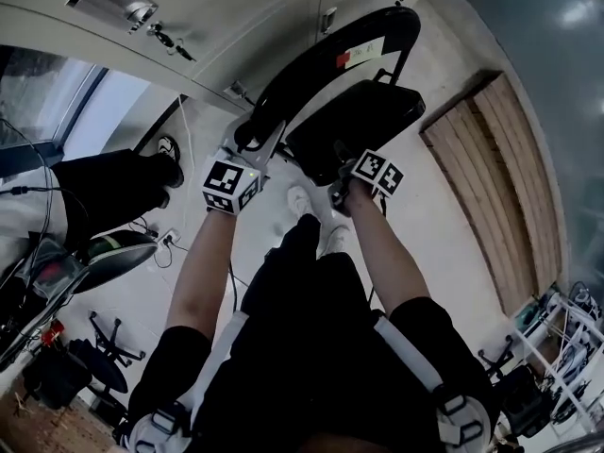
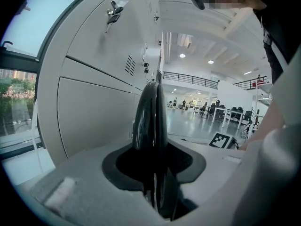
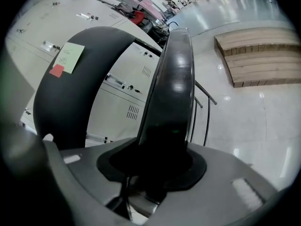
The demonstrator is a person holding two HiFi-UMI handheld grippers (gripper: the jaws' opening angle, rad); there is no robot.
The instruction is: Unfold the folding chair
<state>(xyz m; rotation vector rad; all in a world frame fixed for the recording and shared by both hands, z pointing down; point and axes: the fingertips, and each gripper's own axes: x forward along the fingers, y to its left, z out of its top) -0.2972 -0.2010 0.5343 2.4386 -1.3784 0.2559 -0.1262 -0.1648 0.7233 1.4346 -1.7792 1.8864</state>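
The black folding chair stands against the lockers in front of me, its curved backrest above its padded seat. My left gripper is shut on the backrest's lower left edge, which runs up as a thin black blade between the jaws of that gripper. My right gripper is shut on the seat's near edge. In the right gripper view the seat rises edge-on from the gripper, and the backrest with a paper note arches at left.
Grey lockers with keys in a lock stand behind the chair. A wooden platform lies on the floor at right. A bystander's dark legs are at left, office chair bases lower left, a wire rack lower right.
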